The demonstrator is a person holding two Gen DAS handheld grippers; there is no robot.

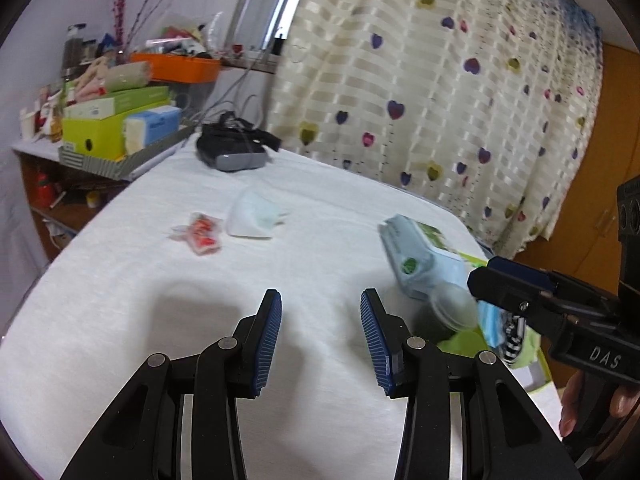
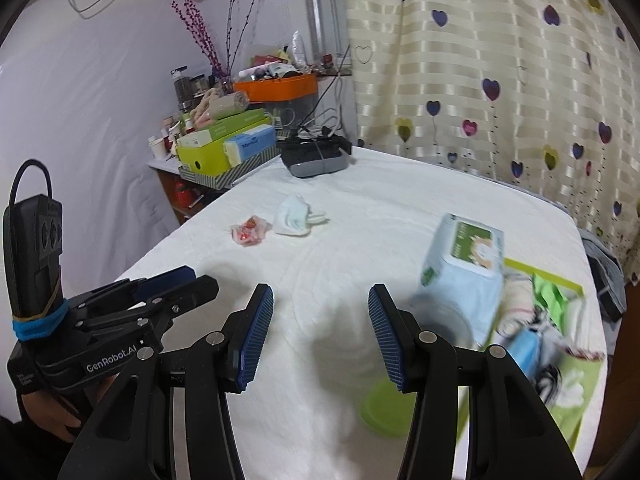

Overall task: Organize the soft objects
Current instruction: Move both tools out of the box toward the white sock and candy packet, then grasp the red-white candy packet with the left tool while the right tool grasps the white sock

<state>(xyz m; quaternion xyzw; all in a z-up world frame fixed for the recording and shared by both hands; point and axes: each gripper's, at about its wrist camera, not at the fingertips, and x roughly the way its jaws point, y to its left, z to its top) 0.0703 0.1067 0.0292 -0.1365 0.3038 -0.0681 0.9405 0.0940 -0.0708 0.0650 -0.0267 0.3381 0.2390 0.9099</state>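
Both the left gripper [image 1: 321,344] and the right gripper [image 2: 320,334] hover wide apart over the white bed sheet [image 1: 160,320], holding nothing. The crumpled white-blue cloth [image 1: 256,216] lies beside a red-and-clear plastic packet [image 1: 202,234] (well ahead), while the pale blue tissue pack [image 2: 460,264] is tilted by the lime-green box [image 2: 576,392]

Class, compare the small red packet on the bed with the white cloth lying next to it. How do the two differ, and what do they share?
The red packet is bright red and clear, while the white cloth is pale white with a bluish tint. The red packet is smaller than the white cloth. The red packet looks like crinkled wrapping; the white cloth lies in soft, crumpled folds. Both rest on the white bedcover, side by side, untouched by either tongs.
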